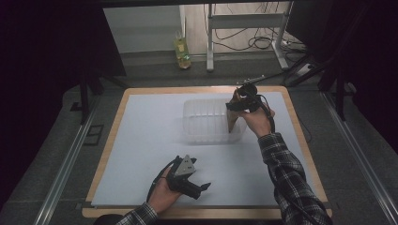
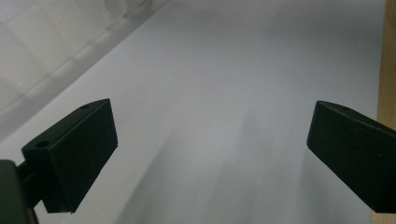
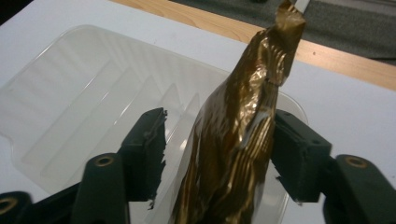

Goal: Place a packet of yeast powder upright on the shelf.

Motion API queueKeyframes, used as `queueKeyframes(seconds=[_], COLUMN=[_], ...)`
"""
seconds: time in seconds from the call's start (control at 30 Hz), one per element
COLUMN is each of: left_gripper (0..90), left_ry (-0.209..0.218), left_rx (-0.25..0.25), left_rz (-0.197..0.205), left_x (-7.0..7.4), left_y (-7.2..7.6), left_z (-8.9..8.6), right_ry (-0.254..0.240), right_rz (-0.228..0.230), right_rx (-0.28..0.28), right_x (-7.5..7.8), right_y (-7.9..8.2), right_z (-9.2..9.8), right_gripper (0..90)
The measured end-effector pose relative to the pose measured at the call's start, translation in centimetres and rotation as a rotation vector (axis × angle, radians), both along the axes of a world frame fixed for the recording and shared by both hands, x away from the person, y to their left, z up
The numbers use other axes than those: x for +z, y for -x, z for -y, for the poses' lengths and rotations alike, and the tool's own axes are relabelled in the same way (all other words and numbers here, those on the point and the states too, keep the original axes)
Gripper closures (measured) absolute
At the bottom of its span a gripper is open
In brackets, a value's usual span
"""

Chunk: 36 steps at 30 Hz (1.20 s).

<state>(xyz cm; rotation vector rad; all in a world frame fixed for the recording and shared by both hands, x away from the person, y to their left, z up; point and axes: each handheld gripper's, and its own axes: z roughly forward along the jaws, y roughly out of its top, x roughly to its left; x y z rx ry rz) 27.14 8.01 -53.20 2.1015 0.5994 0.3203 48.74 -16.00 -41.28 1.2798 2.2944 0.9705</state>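
Crinkled gold-brown foil wrapper (image 3: pixel 243 130), tall and tapering to a twisted tip, stands between the jaws of the right gripper (image 3: pixel 219 154) in the right gripper view. Its lower end runs off the bottom edge of that view, so where it rests cannot be made out. The right-hand pad lies against the wrapper's side, while a clear gap separates the left-hand pad from it; the jaws stand about half open and do not clamp the wrapper. Whether anything is inside the wrapper cannot be told.

In the high view the wrapper (image 1: pixel 232 123) shows as a small brown shape at about 3 o'clock inside the clear ribbed plastic tray (image 1: pixel 202 123), just below the right gripper (image 1: pixel 238 108); it is too small and dim there to read more. The tray (image 3: pixel 70 93) is see-through with stepped ridges across its floor, and its near edge is cut off in the right gripper view. Apart from the wrapper, nothing else can be seen in it.

The tray sits at about 1 o'clock from the middle of the white-topped table (image 1: pixel 141 140). The left gripper (image 1: pixel 187 180) rests at 6 o'clock near the table's front edge, well apart from the tray. In the left gripper view its jaws are spread wide with nothing between them (image 2: pixel 210 154), bare white surface beneath.
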Motion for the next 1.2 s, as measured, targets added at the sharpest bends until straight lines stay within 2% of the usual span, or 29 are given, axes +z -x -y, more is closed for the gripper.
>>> queueKeyframes(seconds=[0.23,0.3,0.4,0.53,0.6,0.73,0.9,1.03,1.2], left_gripper=[1.8,1.9,1.9,1.9,2.0,2.1,2.2,2.2,2.2], left_ry=[-0.006,-0.005,-0.009,-0.009,-0.01,-0.009,-0.007,-0.009,-0.009], left_rx=[-0.003,-0.004,-0.007,-0.008,-0.009,-0.012,-0.014,-0.017,-0.021], left_rz=[0.0,0.0,0.001,0.001,0.0,0.001,0.004,0.005,0.009], left_x=[0.0,-0.1,-0.1,-0.1,-0.1,-0.1,-0.1,-0.1,-0.1], left_y=[0.0,0.0,0.0,-0.1,-0.1,0.0,0.0,0.0,0.0], left_z=[0.0,0.0,0.0,0.0,0.0,0.0,0.0,0.0,-0.1], right_ry=[-0.011,-0.019,-0.046,-0.055,-0.061,-0.035,-0.031,0.001,-0.014], right_rz=[0.051,0.062,0.05,0.047,0.029,0.043,0.047,0.053,0.038], right_rx=[0.077,0.08,0.102,0.117,0.116,0.121,0.133,0.152,0.173], right_x=[0.2,0.3,0.3,0.3,0.3,0.3,0.3,0.2,0.1], right_y=[1.1,1.2,1.3,1.5,1.6,2.0,2.5,3.0,3.5], right_z=[0.3,0.5,0.8,1.0,1.0,1.0,1.1,1.1,1.5], right_gripper=[27.4,24.5,21.8,20.6,19.0,14.7,10.5,9.1,7.5])
